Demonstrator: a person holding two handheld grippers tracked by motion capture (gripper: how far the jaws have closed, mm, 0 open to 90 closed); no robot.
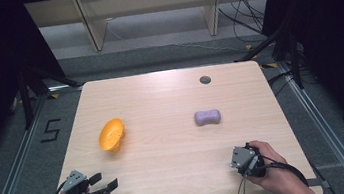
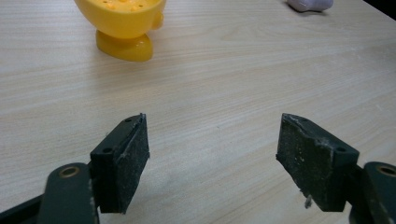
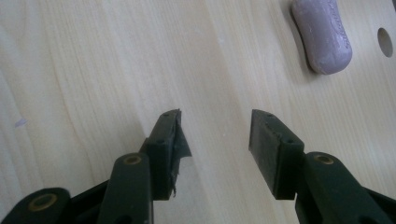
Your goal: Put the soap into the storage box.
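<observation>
A yellow perforated dish point(image 1: 111, 134) rests tilted on the table's left half; in the left gripper view it stands ahead at upper left point(image 2: 125, 23). A lilac bar of soap point(image 1: 207, 117) lies right of centre, and shows at the top right of the right gripper view point(image 3: 323, 36). My left gripper point(image 1: 105, 181) sits near the front left corner, held by a hand, jaws wide apart over bare wood point(image 2: 212, 140). My right gripper point(image 1: 238, 156) is at the front right, well short of the soap, jaws apart with nothing between them point(image 3: 215, 135).
A round cable hole point(image 1: 205, 79) is set in the light wooden table point(image 1: 170, 178) near its far edge, also seen past the soap point(image 3: 385, 42). Black curtains flank both sides; shelving legs and cables stand beyond the table.
</observation>
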